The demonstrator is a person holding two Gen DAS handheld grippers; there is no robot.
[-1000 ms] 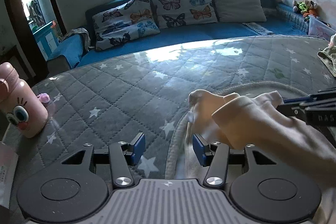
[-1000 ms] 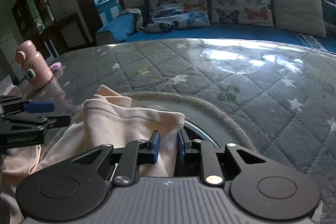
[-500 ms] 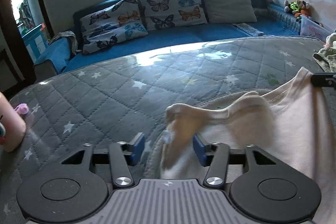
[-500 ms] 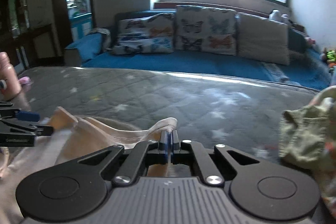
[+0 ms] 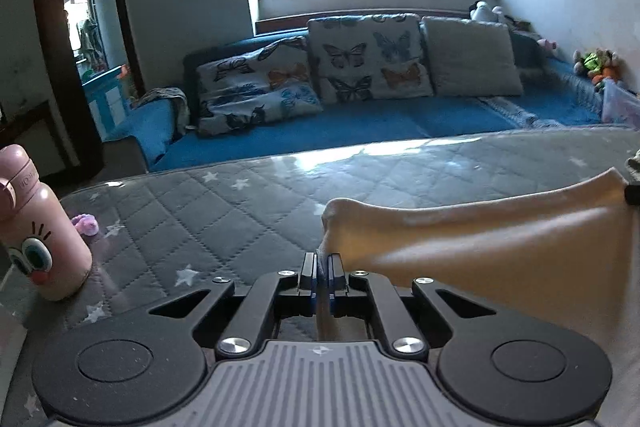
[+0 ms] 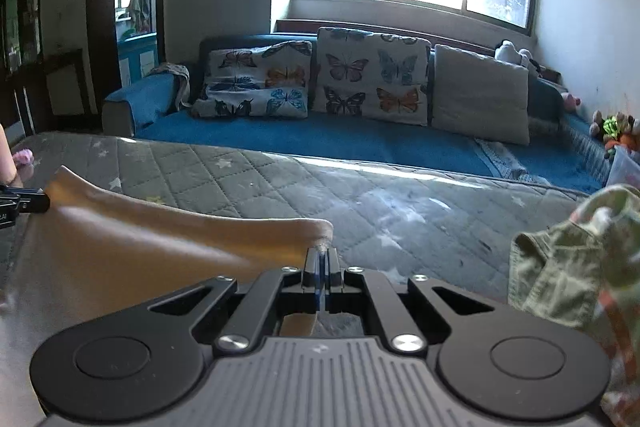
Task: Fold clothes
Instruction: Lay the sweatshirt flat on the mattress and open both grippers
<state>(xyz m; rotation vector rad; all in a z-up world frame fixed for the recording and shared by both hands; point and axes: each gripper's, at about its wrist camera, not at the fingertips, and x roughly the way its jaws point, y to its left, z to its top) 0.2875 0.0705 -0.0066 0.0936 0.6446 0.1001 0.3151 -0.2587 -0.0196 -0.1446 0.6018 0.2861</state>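
The main risk we see is a slip: each grip takes only a thin pinch of cloth at the very edge, so if we pull our hands further apart or drop one faster than the other, a corner could tear free and the garment would fall in a heap on the quilted mattress (image 5: 248, 211). Uneven height between the two hands would also skew the top edge and give a crooked crease. To our right a green garment (image 6: 568, 267) lies close by, and a swinging hem could drag across it. The left gripper (image 5: 320, 267) has its fingers pressed together on one corner of the cream garment (image 5: 500, 239), and the right gripper (image 6: 320, 267) is clamped likewise on the opposite corner. The cloth hangs between them above the mattress, its top edge stretched fairly taut with a shallow dip in the middle, the body falling below out of view. It looks soft, plain and pale peach, lit warmly from the window. The pink bottle (image 5: 36, 227) stands well clear at the left.
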